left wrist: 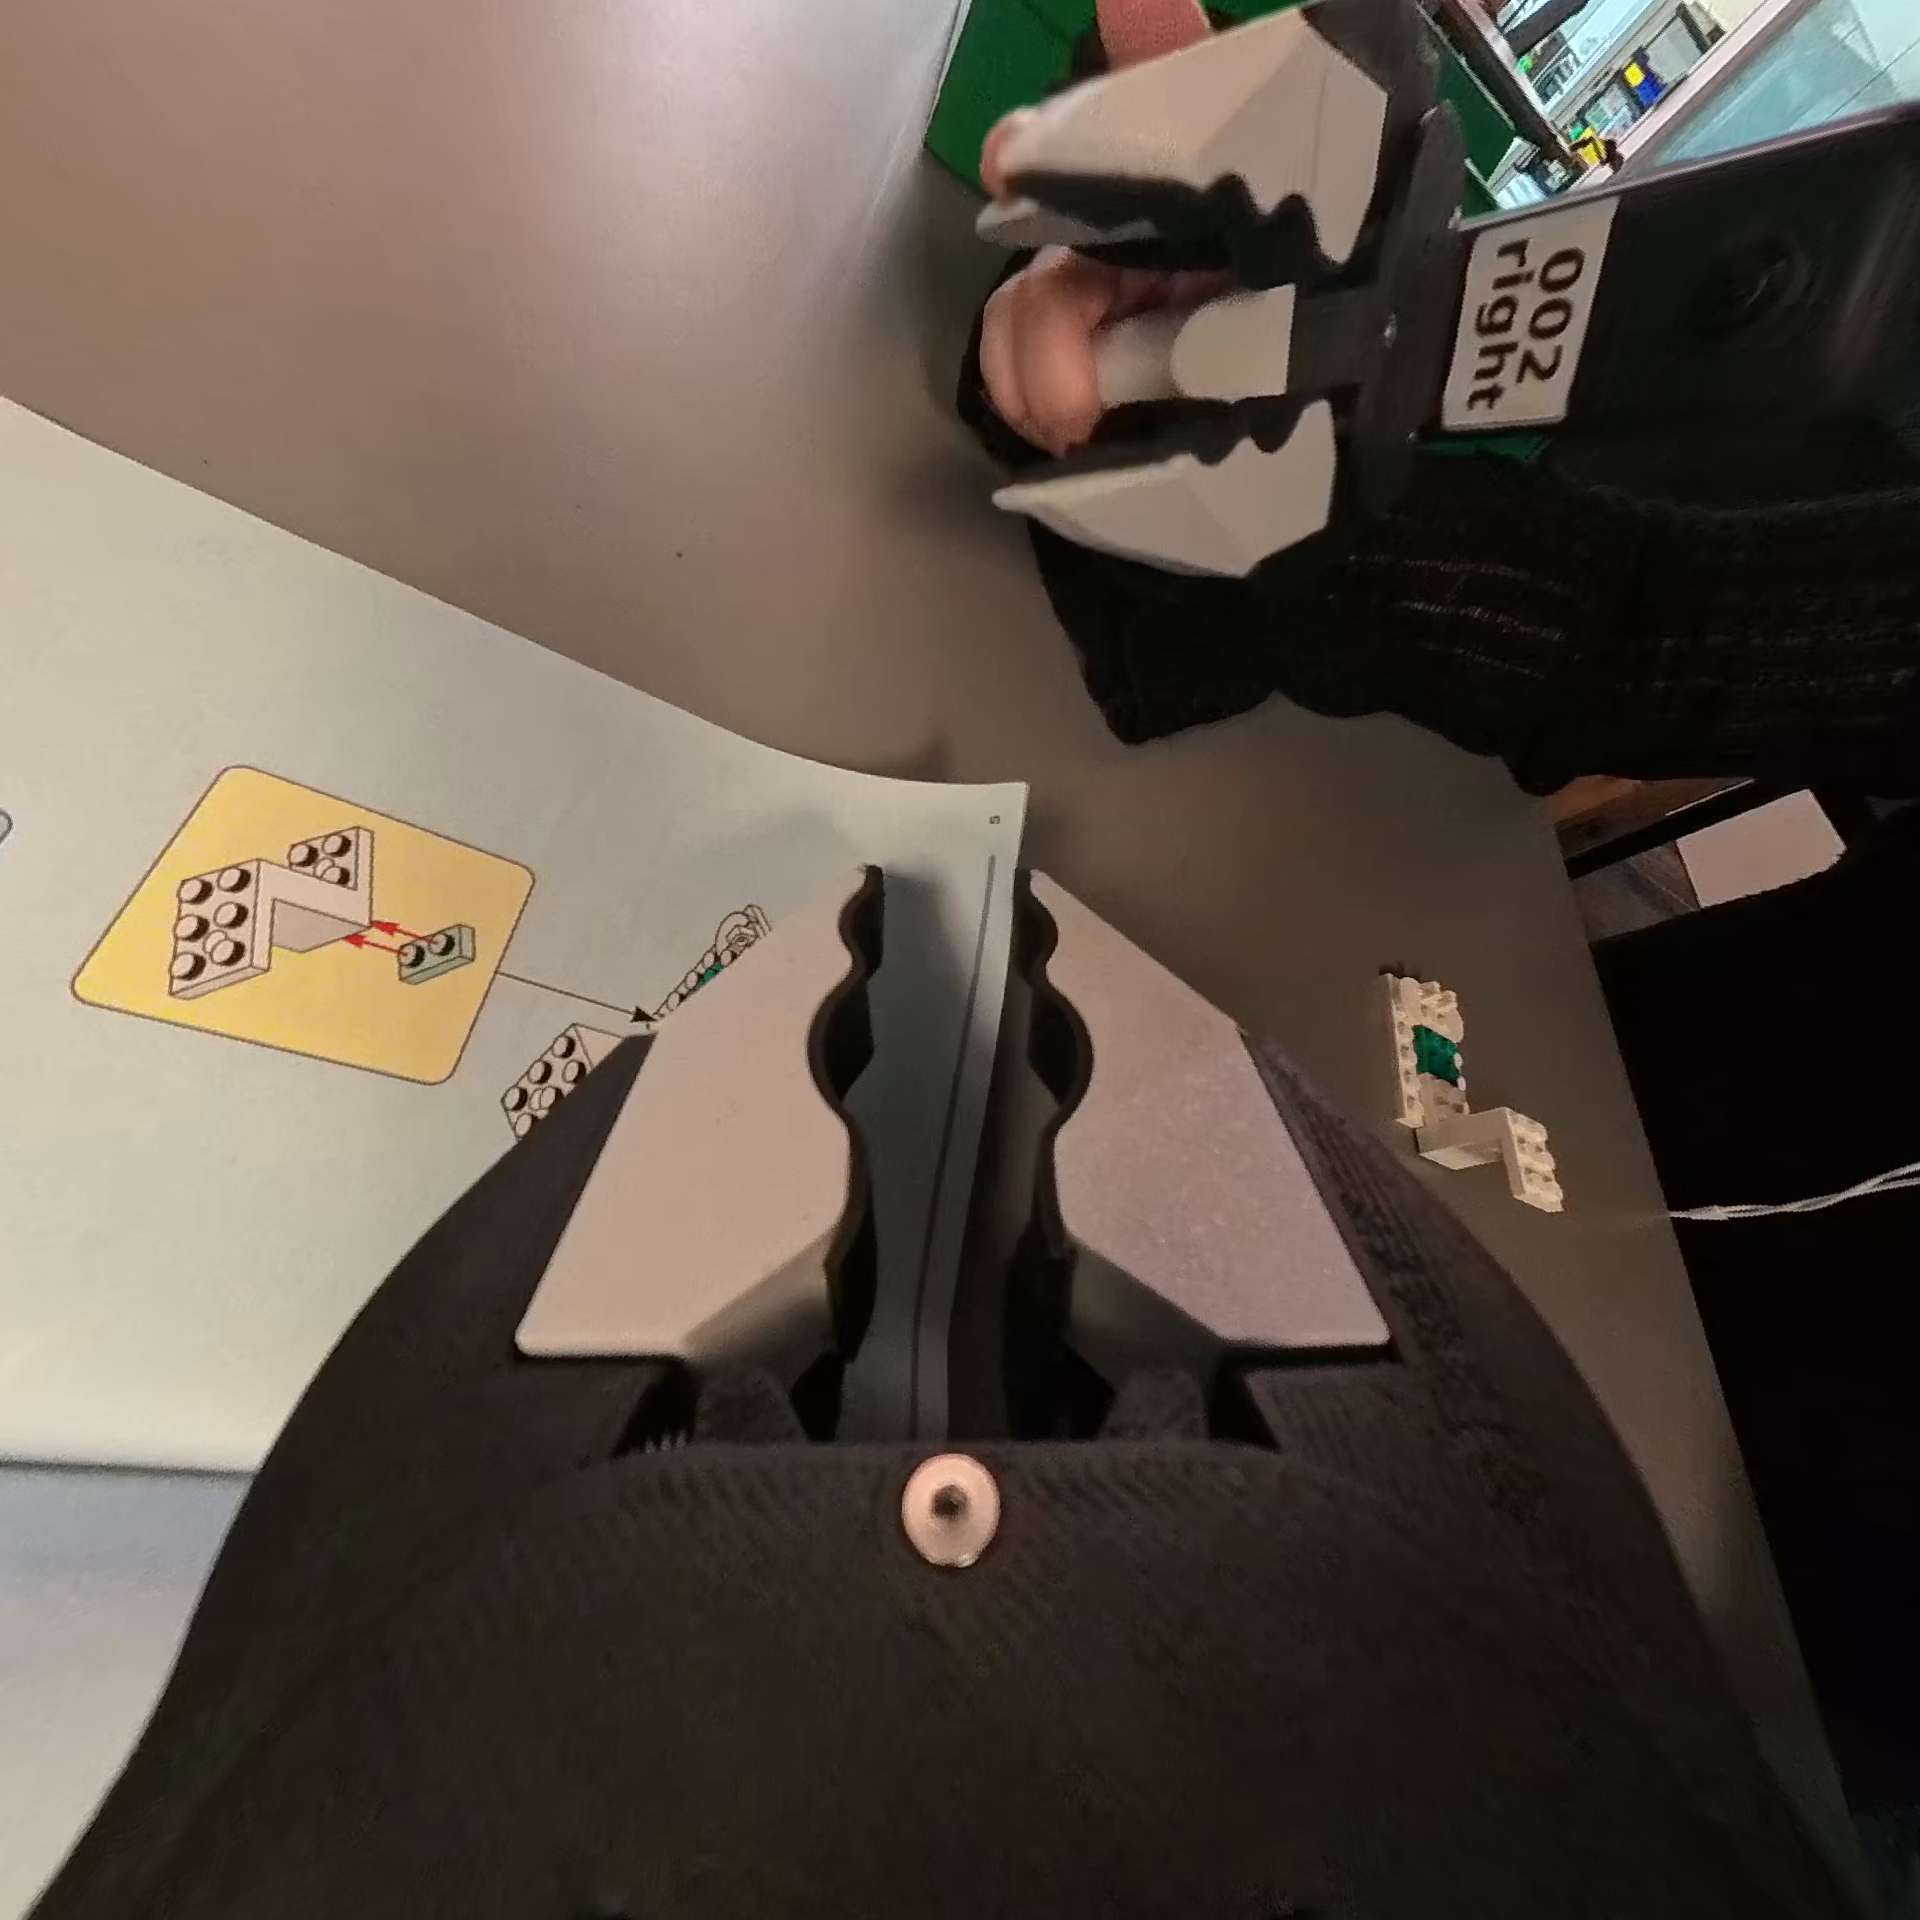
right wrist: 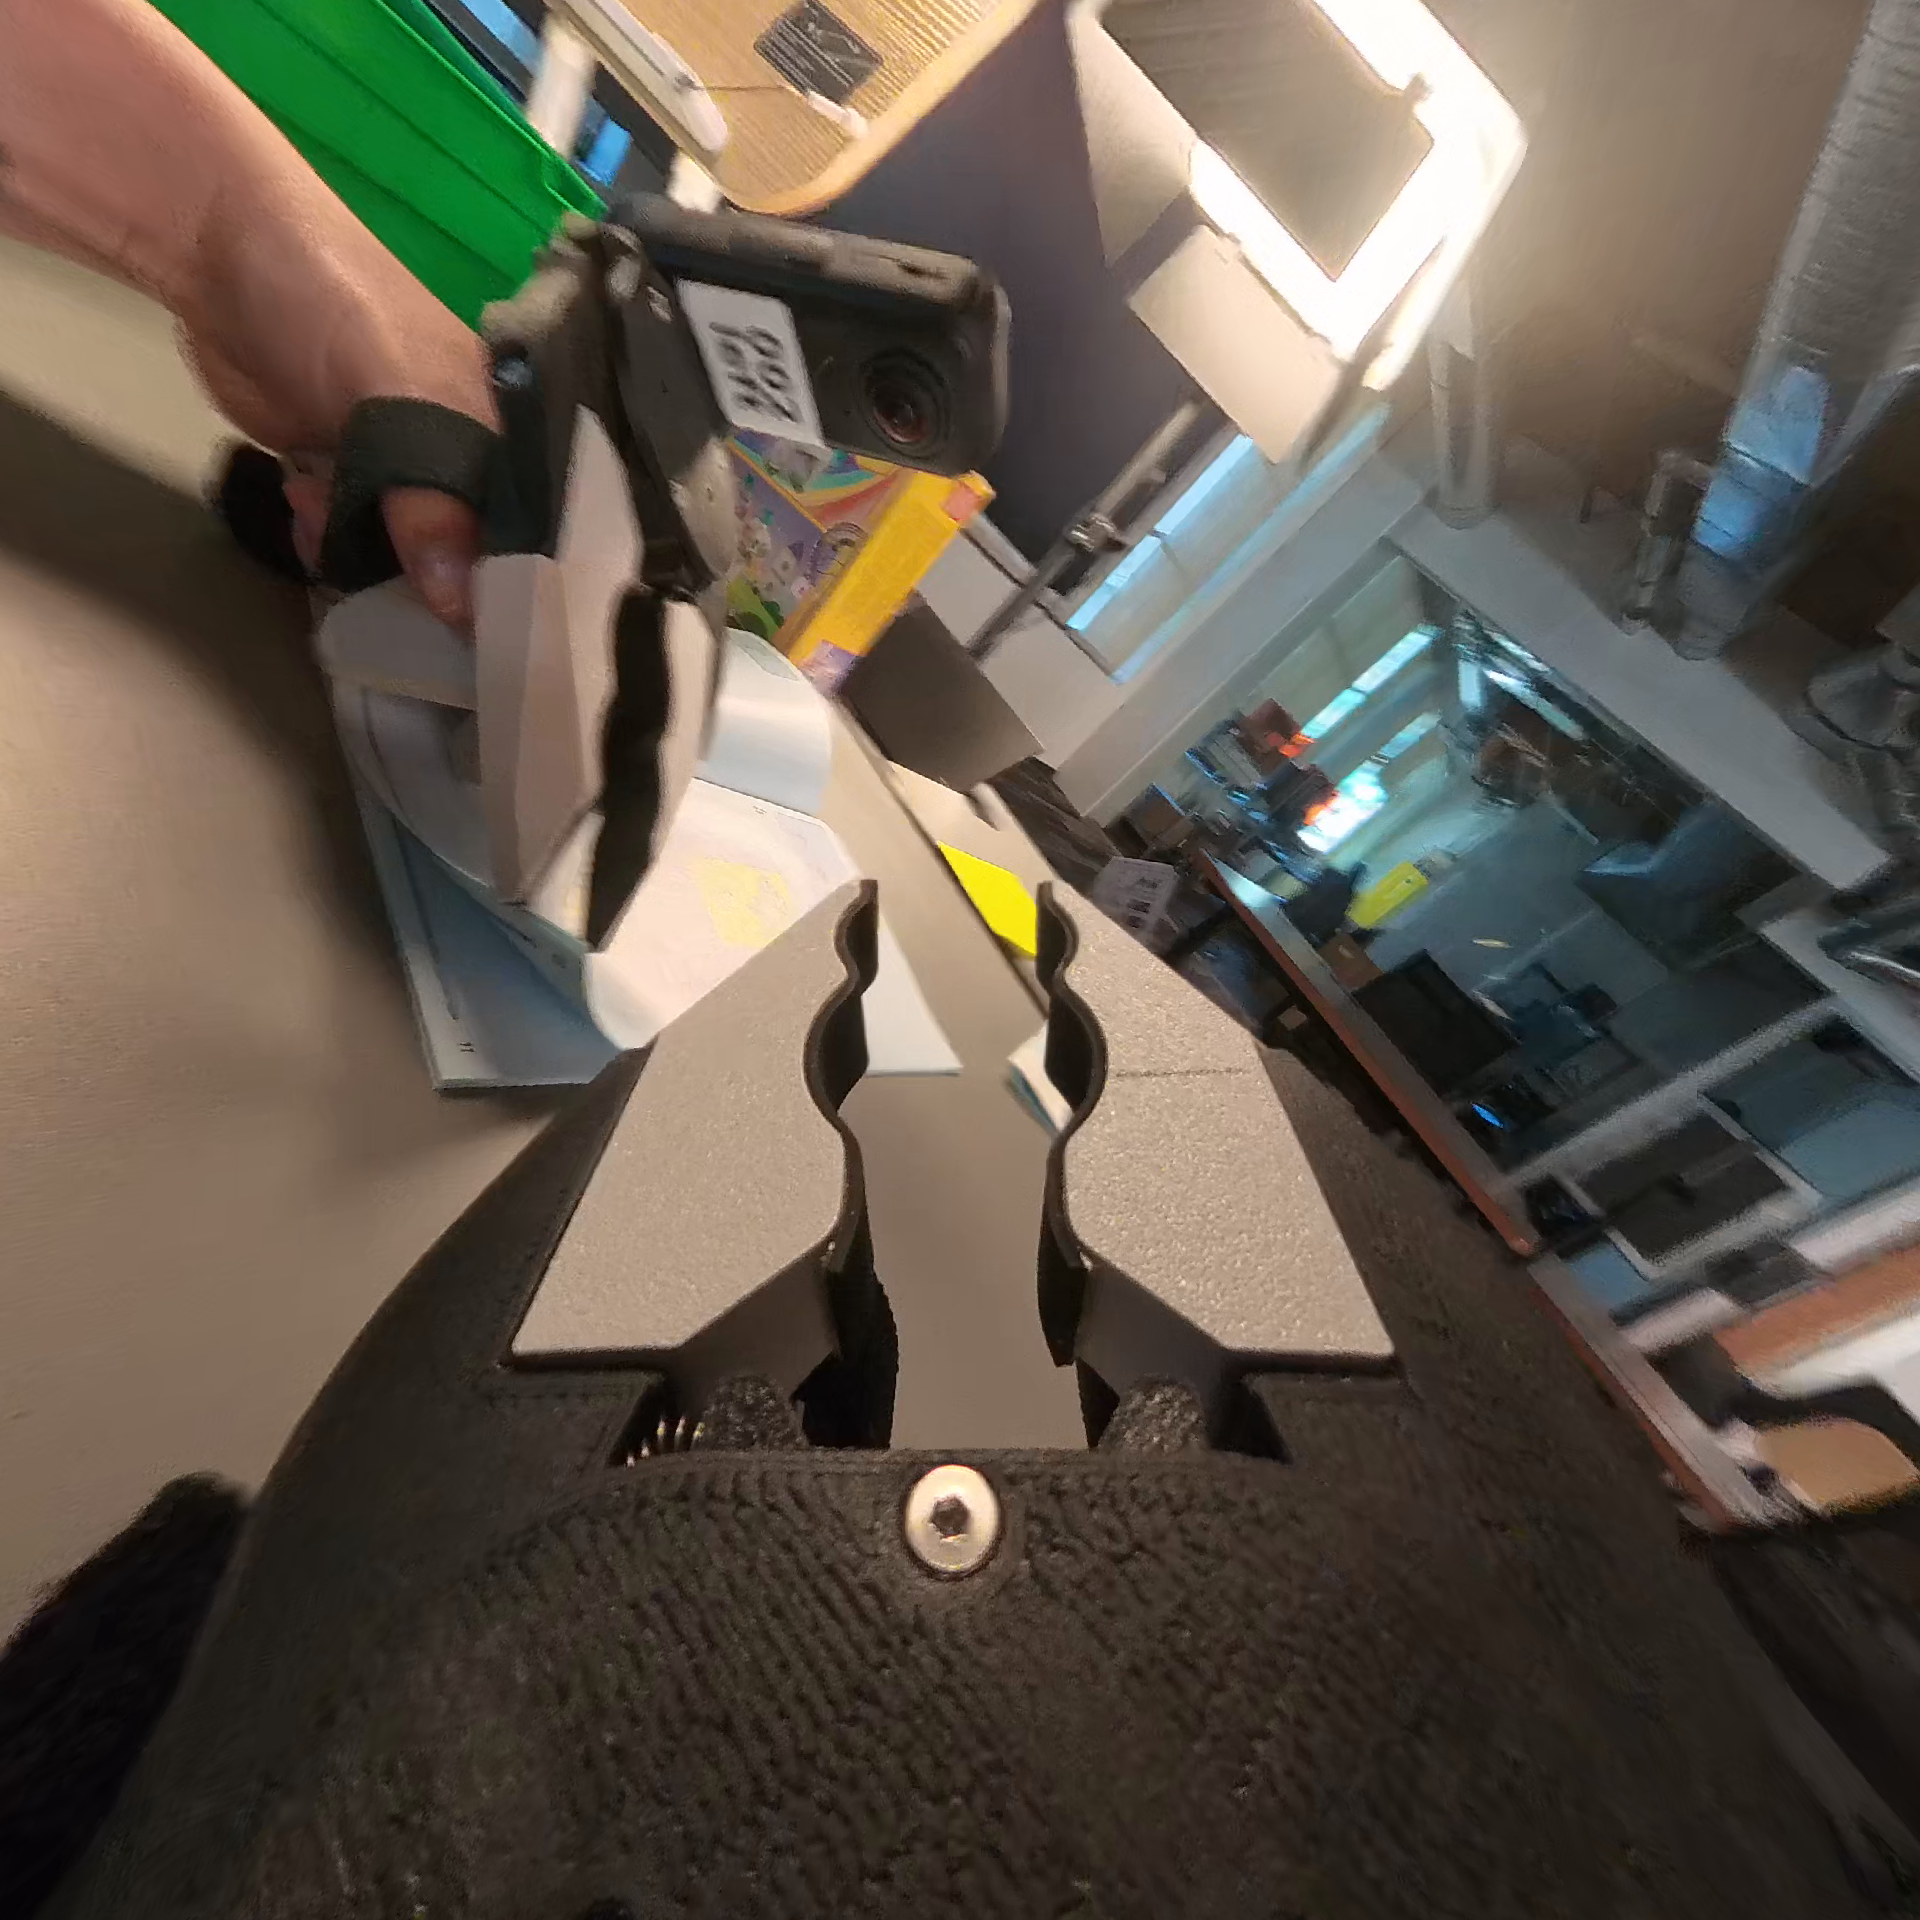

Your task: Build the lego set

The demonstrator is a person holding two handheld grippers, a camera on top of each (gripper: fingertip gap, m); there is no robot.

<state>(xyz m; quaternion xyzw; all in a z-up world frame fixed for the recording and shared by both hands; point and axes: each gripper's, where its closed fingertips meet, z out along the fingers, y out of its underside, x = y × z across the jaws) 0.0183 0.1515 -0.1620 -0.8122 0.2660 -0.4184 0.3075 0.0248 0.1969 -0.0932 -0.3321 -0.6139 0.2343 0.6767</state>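
Left claw (left wrist: 951,883) over the instruction booklet, right claw (right wrist: 956,899) released.

The left claw's jaws stand apart with the booklet's (left wrist: 312,644) page edge running between them; whether they pinch it is hard to tell. The right claw holds nothing. The small white-and-green lego build (left wrist: 1455,1091) lies on the grey worktop (left wrist: 520,260), just beside the booklet.

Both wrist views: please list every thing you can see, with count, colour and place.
Grey table: one, under everything.
Pale blue paper instruction booklet: one, open on the table, its page edge between the left jaws.
Small white-and-green lego assembly: one, near the table edge.
White lego bracket piece: one, beside the assembly.
Green plastic bin: one, far side.
Yellow cardboard lego box: one, behind the booklet.
Left gripper: grey, black; jaws apart.
Right gripper: grey, black; jaws apart, empty.
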